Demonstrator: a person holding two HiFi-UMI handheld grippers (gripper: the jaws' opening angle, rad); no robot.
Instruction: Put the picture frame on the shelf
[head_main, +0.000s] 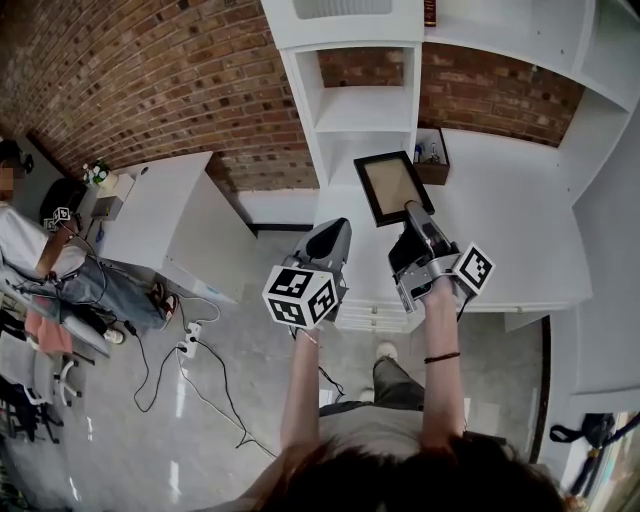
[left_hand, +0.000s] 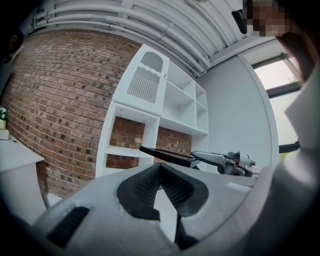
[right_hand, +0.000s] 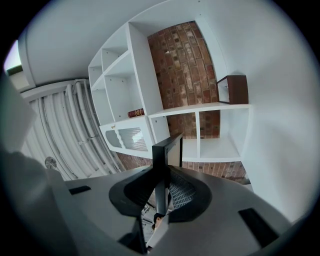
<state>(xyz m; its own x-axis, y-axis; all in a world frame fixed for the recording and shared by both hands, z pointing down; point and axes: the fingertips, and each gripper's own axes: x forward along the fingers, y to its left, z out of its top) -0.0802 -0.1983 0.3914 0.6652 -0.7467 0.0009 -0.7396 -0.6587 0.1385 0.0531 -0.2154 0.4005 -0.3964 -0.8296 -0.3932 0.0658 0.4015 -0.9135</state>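
A black picture frame (head_main: 390, 185) with a tan inside hangs tilted in front of the white shelf unit (head_main: 365, 110), over the white counter (head_main: 500, 230). My right gripper (head_main: 413, 208) is shut on the frame's near edge. In the right gripper view the frame (right_hand: 165, 150) stands edge-on between the jaws of that gripper (right_hand: 162, 175). My left gripper (head_main: 337, 226) hovers just left of the frame with its jaws shut and nothing in them. In the left gripper view its tips (left_hand: 160, 167) meet, and beyond them the frame (left_hand: 167, 156) and the right gripper (left_hand: 225, 161) show.
A small dark open box (head_main: 432, 160) stands on the counter beside the shelf unit. A red book (right_hand: 136, 113) lies on an upper shelf. At the left are a white table (head_main: 150, 215), a seated person (head_main: 30, 250) and cables (head_main: 190, 345) on the floor.
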